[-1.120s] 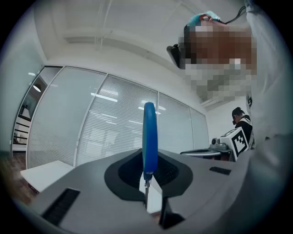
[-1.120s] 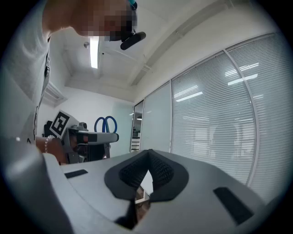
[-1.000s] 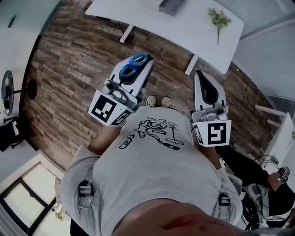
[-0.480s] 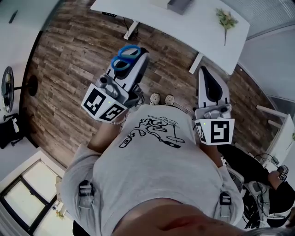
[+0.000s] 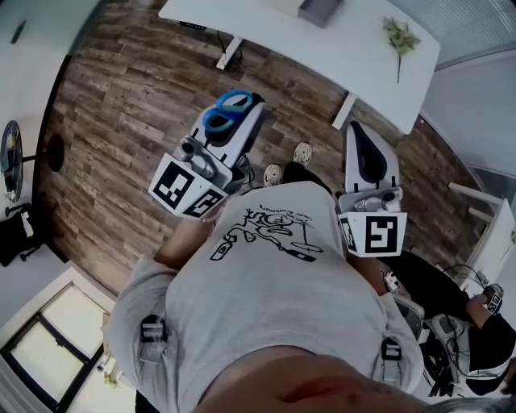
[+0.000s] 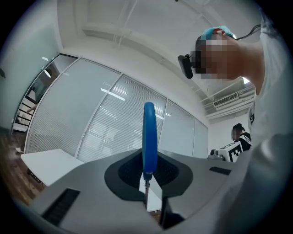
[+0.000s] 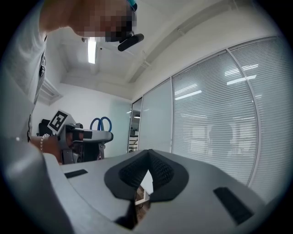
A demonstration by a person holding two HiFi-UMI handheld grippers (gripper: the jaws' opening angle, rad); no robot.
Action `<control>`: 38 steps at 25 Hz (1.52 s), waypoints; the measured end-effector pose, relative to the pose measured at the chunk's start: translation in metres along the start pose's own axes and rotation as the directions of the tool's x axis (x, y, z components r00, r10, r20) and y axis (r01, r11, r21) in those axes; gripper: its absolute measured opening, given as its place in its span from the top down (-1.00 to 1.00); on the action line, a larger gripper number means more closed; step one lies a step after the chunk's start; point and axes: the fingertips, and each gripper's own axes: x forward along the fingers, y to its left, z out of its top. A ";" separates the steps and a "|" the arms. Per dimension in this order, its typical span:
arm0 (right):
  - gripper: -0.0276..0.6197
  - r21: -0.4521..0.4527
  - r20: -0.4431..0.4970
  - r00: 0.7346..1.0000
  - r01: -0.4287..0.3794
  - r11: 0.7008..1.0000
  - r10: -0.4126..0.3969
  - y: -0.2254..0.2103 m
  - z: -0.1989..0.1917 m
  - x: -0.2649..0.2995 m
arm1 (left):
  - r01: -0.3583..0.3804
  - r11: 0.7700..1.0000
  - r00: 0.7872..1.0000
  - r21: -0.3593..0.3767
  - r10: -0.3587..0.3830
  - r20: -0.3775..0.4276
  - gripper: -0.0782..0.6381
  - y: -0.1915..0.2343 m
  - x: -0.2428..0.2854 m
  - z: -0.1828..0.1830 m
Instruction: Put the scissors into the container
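Note:
Scissors with blue loop handles point(image 5: 226, 113) stick up out of my left gripper point(image 5: 240, 121), which is shut on them near the pivot and held over the wooden floor in front of the person's chest. In the left gripper view the blue handle point(image 6: 149, 135) stands edge-on between the closed jaws. My right gripper point(image 5: 360, 141) is shut with nothing in it; its jaws meet at the tips point(image 7: 148, 157). From the right gripper view the scissors point(image 7: 100, 123) show at the left. A grey box point(image 5: 321, 10) sits on the white table point(image 5: 322, 52) ahead.
A green sprig point(image 5: 401, 36) lies on the table's right end. The person's shoes point(image 5: 302, 153) are on the wood floor between the grippers. Another person point(image 5: 484, 323) sits at the lower right amid cables. A white desk and a black stand are at the left.
The left gripper with the scissors swung left and up, then came back a little right. One shoe has stepped forward toward the table. The right gripper barely moved.

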 end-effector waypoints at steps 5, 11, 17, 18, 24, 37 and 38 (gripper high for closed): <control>0.89 0.009 0.001 1.000 0.022 1.000 -0.022 -0.017 -0.003 0.009 | 0.008 1.000 1.000 0.021 -0.008 -0.019 0.66 0.006 0.020 -0.006; 0.90 0.015 0.021 0.999 0.035 0.999 -0.035 -0.041 -0.004 0.023 | 0.022 0.999 0.999 0.048 -0.021 -0.028 0.66 0.013 0.050 -0.012; 0.90 0.027 0.024 0.999 0.025 0.999 -0.025 -0.080 -0.010 0.052 | 0.018 0.998 0.999 0.058 -0.015 -0.040 0.66 0.030 0.095 -0.018; 0.90 0.027 0.025 0.999 0.025 0.999 -0.025 -0.088 -0.010 0.057 | 0.017 0.998 0.999 0.062 -0.014 -0.043 0.66 0.033 0.103 -0.019; 0.90 0.026 0.025 1.000 0.013 1.000 -0.014 -0.132 -0.008 0.089 | 0.004 0.997 0.999 0.072 0.000 -0.050 0.66 0.051 0.151 -0.018; 0.90 0.040 0.015 1.000 -0.017 0.999 0.016 -0.223 -0.017 0.145 | -0.024 0.996 0.997 0.088 0.030 -0.070 0.66 0.084 0.253 -0.030; 0.90 0.042 0.015 1.000 -0.020 0.999 0.020 -0.230 -0.019 0.149 | -0.025 0.996 0.997 0.088 0.032 -0.070 0.66 0.086 0.261 -0.032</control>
